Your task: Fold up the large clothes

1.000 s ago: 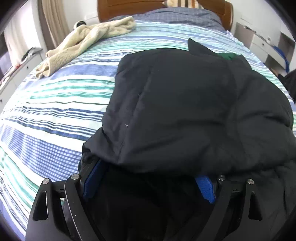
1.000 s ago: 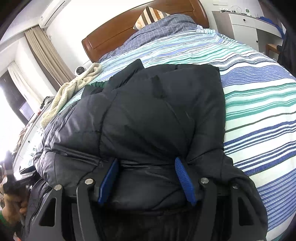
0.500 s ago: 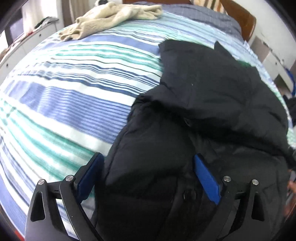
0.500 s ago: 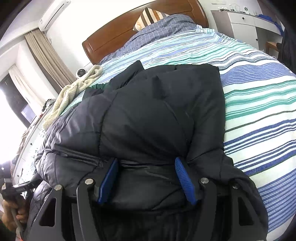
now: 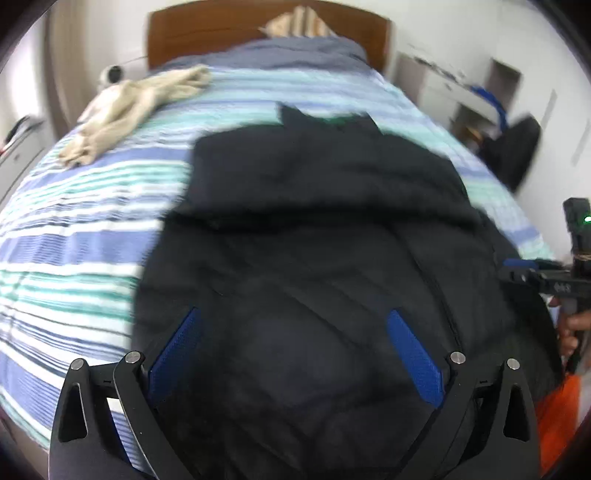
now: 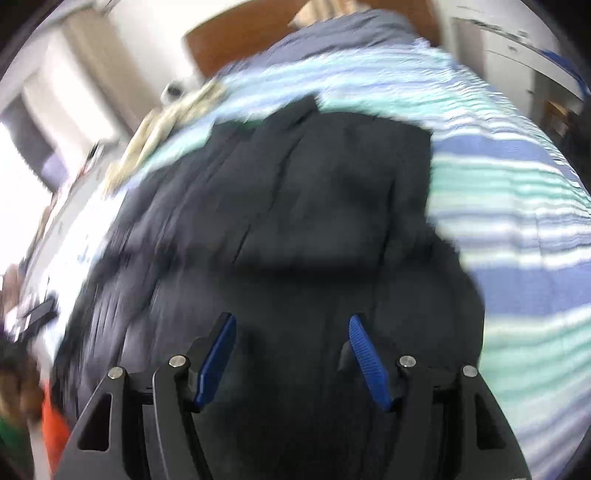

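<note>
A black puffer jacket (image 5: pixel 314 221) lies partly folded on the striped bed cover (image 5: pixel 74 240). My left gripper (image 5: pixel 291 350) hovers over its near part. The jaws are opening wide and the blue pads (image 5: pixel 177 350) stand clear of the fabric below them. The right wrist view is blurred. There the jacket (image 6: pixel 314 221) fills the gap of my right gripper (image 6: pixel 293 354), whose pads look pressed on a thick bunch of it. In the left wrist view the right gripper (image 5: pixel 532 273) sits at the jacket's right edge, with fabric rising toward it.
A beige towel (image 5: pixel 136 103) lies at the bed's far left near the wooden headboard (image 5: pixel 221 29). A white dresser (image 5: pixel 443 85) and a dark bag or chair (image 5: pixel 517 147) stand to the right. A person's hand (image 5: pixel 576 325) holds the right tool.
My left gripper let go of the jacket's fold, spread its jaws and drew back and up. The right gripper kept the same gap and moved fast, which blurs its view.
</note>
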`<state>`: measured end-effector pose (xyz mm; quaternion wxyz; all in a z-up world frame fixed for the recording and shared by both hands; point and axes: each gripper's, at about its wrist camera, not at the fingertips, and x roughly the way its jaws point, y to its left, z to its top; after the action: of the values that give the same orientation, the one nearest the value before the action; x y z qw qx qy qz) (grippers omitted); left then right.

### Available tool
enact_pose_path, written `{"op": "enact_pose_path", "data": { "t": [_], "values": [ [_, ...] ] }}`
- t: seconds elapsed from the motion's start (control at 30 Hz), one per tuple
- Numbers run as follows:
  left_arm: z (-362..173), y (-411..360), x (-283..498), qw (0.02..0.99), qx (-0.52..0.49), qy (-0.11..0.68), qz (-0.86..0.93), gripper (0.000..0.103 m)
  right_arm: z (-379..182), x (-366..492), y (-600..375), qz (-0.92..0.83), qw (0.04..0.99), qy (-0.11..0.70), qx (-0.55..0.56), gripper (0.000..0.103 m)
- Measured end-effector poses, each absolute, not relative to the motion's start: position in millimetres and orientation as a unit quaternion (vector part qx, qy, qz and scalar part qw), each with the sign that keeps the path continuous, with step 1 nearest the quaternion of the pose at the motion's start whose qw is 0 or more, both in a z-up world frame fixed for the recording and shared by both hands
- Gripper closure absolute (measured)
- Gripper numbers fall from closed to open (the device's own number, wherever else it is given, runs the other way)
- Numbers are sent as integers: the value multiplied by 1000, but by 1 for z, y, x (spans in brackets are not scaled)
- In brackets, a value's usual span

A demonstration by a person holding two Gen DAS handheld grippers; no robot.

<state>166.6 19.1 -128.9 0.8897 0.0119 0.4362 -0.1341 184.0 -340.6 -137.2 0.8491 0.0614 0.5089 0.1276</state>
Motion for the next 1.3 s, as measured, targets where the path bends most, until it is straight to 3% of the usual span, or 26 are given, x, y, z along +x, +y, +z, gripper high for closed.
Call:
{"op": "enact_pose_path", "data": {
  "t": [0.2, 0.77, 1.0, 1.17, 1.3],
  "values": [
    [-170, 18, 143, 864, 21, 490, -115, 3, -154, 110, -344, 80, 853, 516, 15, 38],
    [-145, 66, 55, 851, 115, 506, -85, 3, -144, 81, -332, 35, 856, 514, -29, 35],
    [-134, 106, 60, 880, -15, 467, -83, 3, -109, 49, -321, 70, 876, 477, -11, 35],
    [-183, 102, 79, 855, 15, 517, -38, 1, -142, 52, -323, 63, 857, 512, 9, 35],
    [-185, 114, 70, 848, -10, 529, -36, 1, -138, 40, -326, 62, 858, 510, 3, 35]
  ]
}}
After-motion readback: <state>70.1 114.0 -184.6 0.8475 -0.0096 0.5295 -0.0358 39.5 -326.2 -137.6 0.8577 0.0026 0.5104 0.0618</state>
